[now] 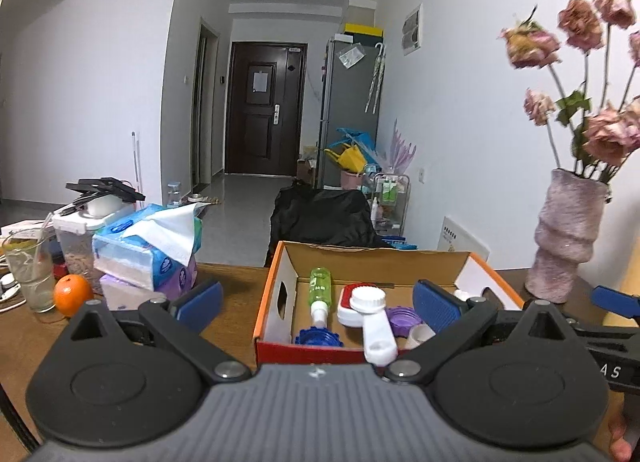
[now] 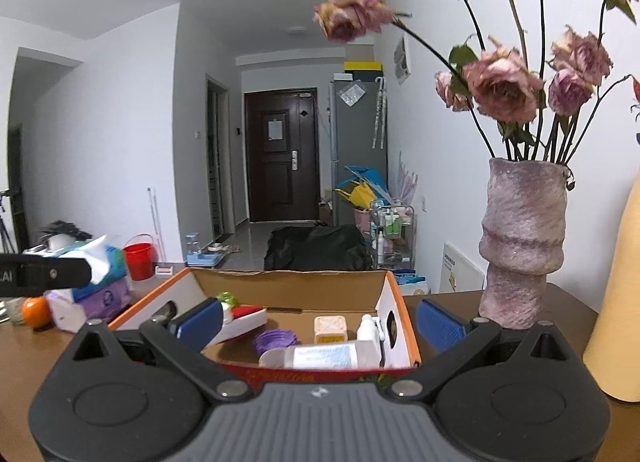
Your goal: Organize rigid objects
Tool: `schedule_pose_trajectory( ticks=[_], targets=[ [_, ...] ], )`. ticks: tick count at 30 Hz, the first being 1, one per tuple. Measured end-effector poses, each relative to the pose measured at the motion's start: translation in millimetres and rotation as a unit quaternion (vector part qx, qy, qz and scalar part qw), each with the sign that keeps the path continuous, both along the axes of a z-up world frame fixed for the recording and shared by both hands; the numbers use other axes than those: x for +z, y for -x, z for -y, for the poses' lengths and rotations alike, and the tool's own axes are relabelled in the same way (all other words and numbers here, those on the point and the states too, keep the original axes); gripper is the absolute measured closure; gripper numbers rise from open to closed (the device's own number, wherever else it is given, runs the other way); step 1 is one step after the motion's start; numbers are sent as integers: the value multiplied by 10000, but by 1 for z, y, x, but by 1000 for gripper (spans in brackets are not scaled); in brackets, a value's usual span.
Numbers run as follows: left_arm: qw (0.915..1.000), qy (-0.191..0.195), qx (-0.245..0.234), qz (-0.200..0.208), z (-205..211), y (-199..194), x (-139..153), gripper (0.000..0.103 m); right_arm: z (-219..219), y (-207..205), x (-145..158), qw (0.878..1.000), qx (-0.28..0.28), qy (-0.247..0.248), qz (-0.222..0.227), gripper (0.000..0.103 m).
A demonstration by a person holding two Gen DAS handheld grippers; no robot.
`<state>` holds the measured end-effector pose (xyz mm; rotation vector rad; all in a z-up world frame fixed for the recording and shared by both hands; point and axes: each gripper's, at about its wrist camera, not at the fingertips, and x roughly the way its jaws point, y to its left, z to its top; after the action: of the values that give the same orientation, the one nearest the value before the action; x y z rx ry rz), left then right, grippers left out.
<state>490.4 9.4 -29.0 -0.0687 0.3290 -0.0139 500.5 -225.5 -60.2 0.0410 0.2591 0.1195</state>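
Left gripper [image 1: 318, 300] is spread wide, nothing between its blue pads, hovering level at the near wall of the cardboard box [image 1: 276, 274] and looking straight in over it. Right gripper [image 2: 320, 320] is likewise spread and empty, same height, same box dead ahead, just to the right of the left one. The rigid items all lie inside the box, directly forward and slightly below both grippers: green bottle [image 1: 320, 288] with long axis pointing away from the left gripper, cap end nearest; white handled brush [image 1: 374, 318] also lying front-to-back, handle end toward the gripper; red-and-white case [image 1: 348, 302] behind it; purple lid [image 1: 402, 316] and blue lid [image 1: 319, 336] flat on the floor. From the right view a clear labelled bottle [image 2: 324, 356] lies crosswise against the near wall, closest to the right gripper, with a small beige cube [image 2: 330, 328] behind it. Left gripper looks nearer the brush and green bottle; the right is nearer the clear bottle. The bench [image 1: 236, 282] also carries a vase [image 2: 520, 246], tissue packs [image 1: 144, 250] and an orange [image 1: 72, 294] off to the left.
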Motion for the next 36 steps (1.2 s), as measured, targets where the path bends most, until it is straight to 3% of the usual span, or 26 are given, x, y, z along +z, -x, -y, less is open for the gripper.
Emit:
schedule_pose_trajectory(
  ticks=[11, 28, 36],
  targets=[
    [10000, 16, -38, -41, -4, 82, 6, 0, -2, 87, 9, 9999, 124, 114, 2, 0],
    [9997, -103, 35, -205, -13, 245, -4, 0, 9, 252, 9, 10000, 0, 30, -31, 0],
    [9996, -149, 76, -213, -16, 297, -9, 0, 6, 300, 8, 9998, -6, 183, -43, 0]
  ],
)
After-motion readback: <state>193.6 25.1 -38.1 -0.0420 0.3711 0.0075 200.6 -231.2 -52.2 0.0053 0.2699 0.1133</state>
